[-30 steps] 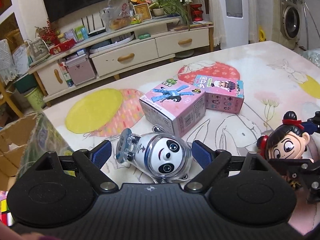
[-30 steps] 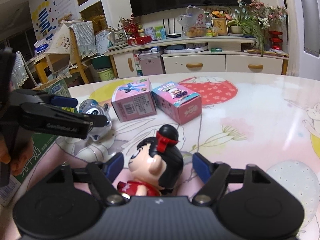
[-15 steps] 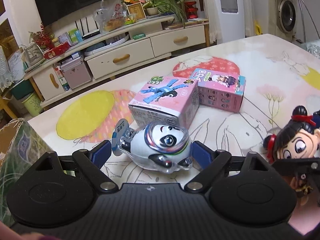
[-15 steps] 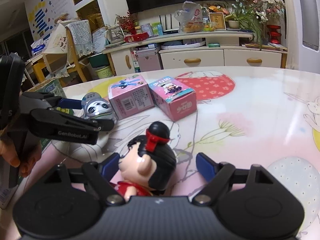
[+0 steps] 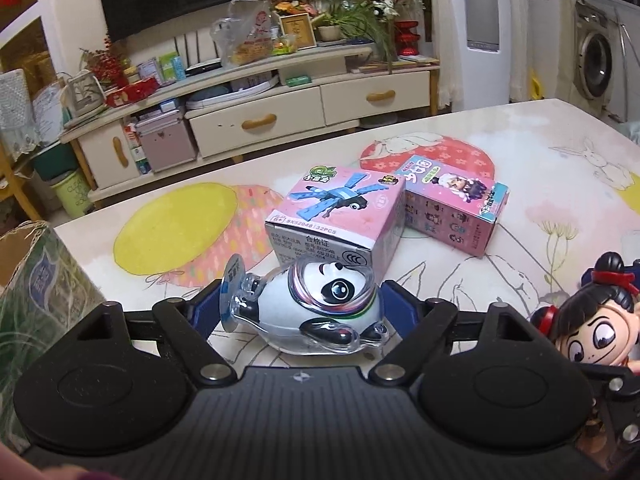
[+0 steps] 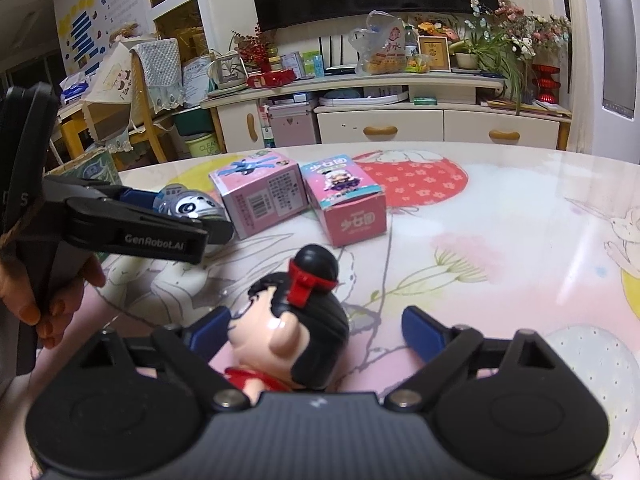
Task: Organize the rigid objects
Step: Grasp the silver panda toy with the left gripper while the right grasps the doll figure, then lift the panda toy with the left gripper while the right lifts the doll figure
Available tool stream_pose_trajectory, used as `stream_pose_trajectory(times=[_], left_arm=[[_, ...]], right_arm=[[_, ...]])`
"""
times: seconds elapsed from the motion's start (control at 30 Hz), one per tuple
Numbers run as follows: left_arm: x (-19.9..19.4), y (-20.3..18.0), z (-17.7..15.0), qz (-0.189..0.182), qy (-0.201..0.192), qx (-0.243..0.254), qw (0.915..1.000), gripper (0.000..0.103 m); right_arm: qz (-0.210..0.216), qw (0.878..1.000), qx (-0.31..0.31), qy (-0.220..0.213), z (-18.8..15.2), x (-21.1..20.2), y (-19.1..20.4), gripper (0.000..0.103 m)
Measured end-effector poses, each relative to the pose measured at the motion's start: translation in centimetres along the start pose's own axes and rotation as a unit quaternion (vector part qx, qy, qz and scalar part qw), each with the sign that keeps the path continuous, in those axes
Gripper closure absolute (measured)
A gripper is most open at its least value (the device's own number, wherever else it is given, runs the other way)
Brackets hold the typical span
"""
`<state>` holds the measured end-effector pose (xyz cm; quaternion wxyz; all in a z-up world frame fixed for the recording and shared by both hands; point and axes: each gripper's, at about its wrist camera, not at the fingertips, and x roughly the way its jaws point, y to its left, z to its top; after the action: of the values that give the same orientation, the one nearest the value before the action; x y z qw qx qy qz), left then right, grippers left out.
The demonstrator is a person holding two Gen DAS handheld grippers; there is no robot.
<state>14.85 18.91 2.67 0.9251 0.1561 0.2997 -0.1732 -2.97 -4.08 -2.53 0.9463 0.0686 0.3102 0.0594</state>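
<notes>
A clear-shelled panda figure (image 5: pixel 316 312) lies tilted between the blue pads of my left gripper (image 5: pixel 302 312), lifted off the table; the pads touch both its sides. It also shows in the right wrist view (image 6: pixel 188 206) in the left gripper (image 6: pixel 200 222). A black-haired doll with a red bow (image 6: pixel 296 328) sits between the jaws of my right gripper (image 6: pixel 316 328); the left pad touches it, the right pad stands apart. The doll also shows in the left wrist view (image 5: pixel 592 328).
Two pink toy boxes stand mid-table: a dragonfly box (image 5: pixel 336 216) just beyond the panda and a girl-print box (image 5: pixel 456 204) to its right. A cardboard carton (image 5: pixel 36 272) stands at the table's left edge. A TV cabinet (image 5: pixel 280 112) is beyond the table (image 5: pixel 560 184).
The left gripper has closed on the panda, lifted and tilted it onto its side. The right gripper has risen slightly with the doll between its jaws.
</notes>
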Motion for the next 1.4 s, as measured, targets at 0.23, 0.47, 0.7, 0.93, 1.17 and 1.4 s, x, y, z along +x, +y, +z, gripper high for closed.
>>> stream_pose_trajectory(times=[0.23,0.47,0.7,0.93,1.17,1.4], left_arm=[[-0.3,-0.2,0.1,0.013,0.009,-0.032,0.9994,0.000],[-1.0,-0.6,-0.1,0.024,0.023,-0.041,0.9986,0.001],[-2.6,-0.9,-0.5,0.025,0.033,-0.055,0.9976,0.001],[-5.0,-1.5,-0.9,0.009,0.027,-0.065,0.9974,0.001],[-8.3,-3.1,-1.2,-0.002,0.018,-0.066,0.9977,0.001],[-10.6,-3.0,-1.2,-0.008,0.003,-0.073,0.9973,0.001]], right_arm=[[0.004,1.000,0.002,-0.001,0.2,0.1,-0.2,0.037],[0.004,1.000,0.000,-0.001,0.2,0.0,-0.4,0.048],[0.011,1.000,0.008,-0.006,-0.1,-0.3,-0.6,0.049],[0.003,1.000,-0.002,-0.012,-0.6,-0.8,0.0,0.049],[-0.004,1.000,-0.008,-0.018,-0.8,-1.7,0.5,0.049],[-0.007,1.000,-0.013,-0.026,-0.8,-2.8,1.2,0.049]])
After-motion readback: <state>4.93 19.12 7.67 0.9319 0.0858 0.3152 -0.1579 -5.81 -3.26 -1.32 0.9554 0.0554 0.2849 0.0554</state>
